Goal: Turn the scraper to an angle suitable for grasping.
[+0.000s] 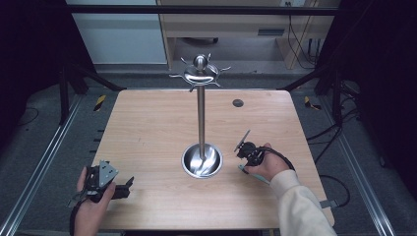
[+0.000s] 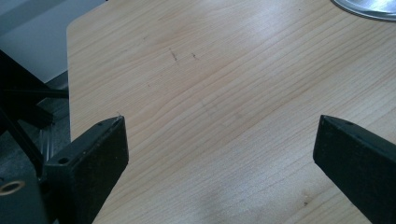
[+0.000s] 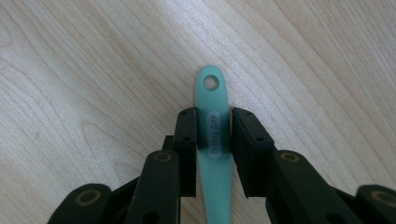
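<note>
A teal utensil handle with a hanging hole at its tip lies flat on the wooden table. My right gripper points down at it, and both pads press the handle's sides just below the hole. From above, the right gripper sits right of the metal stand, the teal utensil running under the hand toward the table's front right. A steel hanging stand with hooks at its top rises from a round base at the table's middle. My left gripper rests near the front left, open, with bare wood between its fingers.
The stand's base rim shows at the far right in the left gripper view. A small dark round plug sits in the tabletop behind the stand. Black frame posts and cables surround the table, with a wooden desk beyond it.
</note>
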The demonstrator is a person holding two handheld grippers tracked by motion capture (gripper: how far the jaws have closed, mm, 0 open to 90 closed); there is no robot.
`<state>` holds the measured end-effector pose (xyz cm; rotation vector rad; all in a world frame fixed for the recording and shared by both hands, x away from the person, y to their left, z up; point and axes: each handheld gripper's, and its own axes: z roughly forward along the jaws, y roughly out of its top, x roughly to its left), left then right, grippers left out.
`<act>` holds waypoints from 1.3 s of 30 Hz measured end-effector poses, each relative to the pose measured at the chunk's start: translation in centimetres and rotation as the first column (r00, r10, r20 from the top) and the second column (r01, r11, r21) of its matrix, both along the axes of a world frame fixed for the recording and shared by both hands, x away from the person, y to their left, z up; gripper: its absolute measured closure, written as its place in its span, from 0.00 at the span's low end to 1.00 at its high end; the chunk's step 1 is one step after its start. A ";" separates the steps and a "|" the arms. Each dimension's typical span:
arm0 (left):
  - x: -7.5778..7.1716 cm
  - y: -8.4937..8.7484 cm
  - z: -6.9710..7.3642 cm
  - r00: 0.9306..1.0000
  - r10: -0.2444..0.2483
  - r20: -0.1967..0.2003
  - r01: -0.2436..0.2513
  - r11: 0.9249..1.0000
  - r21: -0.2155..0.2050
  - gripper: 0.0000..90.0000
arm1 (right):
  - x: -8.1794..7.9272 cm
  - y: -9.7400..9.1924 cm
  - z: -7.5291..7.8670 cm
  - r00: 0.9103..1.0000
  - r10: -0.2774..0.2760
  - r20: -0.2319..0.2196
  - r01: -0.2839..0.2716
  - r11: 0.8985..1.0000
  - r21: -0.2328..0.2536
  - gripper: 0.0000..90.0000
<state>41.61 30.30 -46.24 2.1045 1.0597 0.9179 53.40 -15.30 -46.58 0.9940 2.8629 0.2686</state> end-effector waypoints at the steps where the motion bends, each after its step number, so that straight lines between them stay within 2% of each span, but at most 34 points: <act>1: 0.0 0.0 0.0 1.000 0.000 0.000 0.000 1.000 0.000 0.03 | 0.0 -0.1 -0.1 1.000 0.011 0.008 -0.011 1.000 -0.004 0.80; 3: 0.0 0.0 0.0 1.000 0.000 -0.001 0.000 1.000 0.000 0.03 | 0.0 0.0 0.0 1.000 -0.001 0.000 0.001 1.000 -0.001 0.81; 13: 0.0 -0.1 0.0 1.000 -0.004 -0.005 0.004 1.000 0.005 0.03 | -0.1 0.0 0.0 1.000 0.006 0.003 -0.006 1.000 -0.015 0.83; 15: 0.1 0.0 0.0 1.000 -0.003 -0.001 0.003 1.000 0.006 0.03 | -0.5 -0.2 0.6 1.000 0.003 0.026 -0.004 1.000 0.010 0.83; 17: 0.1 -0.1 0.0 1.000 -0.004 -0.002 0.004 1.000 0.003 0.03 | -0.8 -0.4 1.3 0.999 -0.027 0.045 0.026 0.999 0.022 0.83; 19: 0.1 -0.1 -0.1 1.000 -0.007 -0.006 0.007 1.000 0.003 0.03 | -0.8 -0.6 1.6 0.998 -0.021 0.053 0.020 0.999 0.033 0.83; 22: 0.1 -0.2 -0.1 1.000 -0.010 -0.007 0.010 1.000 0.008 0.03 | -1.0 -1.1 3.1 0.997 -0.043 0.066 0.039 0.997 0.061 0.83; 23: 0.1 -0.2 -0.1 1.000 -0.010 -0.007 0.010 1.000 0.008 0.03 | -1.0 -1.1 3.1 0.997 -0.043 0.066 0.039 0.997 0.061 0.83; 25: -0.1 0.0 0.0 1.000 0.001 -0.005 -0.001 1.000 -0.003 0.03 | -1.4 -1.3 4.8 0.995 -0.036 0.093 0.025 0.993 0.113 0.83; 26: -0.1 0.0 0.0 1.000 0.001 -0.005 -0.001 1.000 -0.003 0.03 | -1.4 -1.3 4.8 0.995 -0.036 0.093 0.025 0.993 0.113 0.83; 27: -0.1 0.2 0.0 1.000 0.004 -0.005 -0.004 1.000 -0.008 0.03 | -1.8 -1.3 6.1 0.992 -0.030 0.126 0.013 0.991 0.131 0.83; 28: -0.1 0.4 0.1 1.000 0.014 -0.003 -0.014 1.000 -0.016 0.03 | -1.9 -1.3 6.8 0.990 -0.030 0.140 0.010 0.990 0.140 0.83; 31: -0.2 0.6 0.1 1.000 0.018 -0.006 -0.019 1.000 -0.022 0.03 | -2.1 -1.4 7.5 0.987 -0.026 0.157 0.002 0.989 0.148 0.83; 32: -0.2 0.6 0.1 1.000 0.017 -0.004 -0.017 1.000 -0.024 0.03 | -2.3 -1.5 8.5 0.984 -0.028 0.176 0.001 0.988 0.152 0.83; 33: -0.2 0.5 0.1 1.000 0.015 -0.001 -0.015 1.000 -0.023 0.03 | -2.3 -1.5 8.5 0.984 -0.028 0.176 0.001 0.988 0.152 0.83; 34: -0.1 0.4 0.1 1.000 0.012 0.001 -0.012 1.000 -0.024 0.03 | -2.5 -1.6 9.4 0.981 -0.025 0.193 -0.006 0.987 0.161 0.83; 39: -0.1 0.0 0.0 1.000 -0.006 -0.006 0.006 1.000 -0.011 0.03 | -2.9 -1.7 11.1 0.974 -0.025 0.224 -0.017 0.983 0.185 0.83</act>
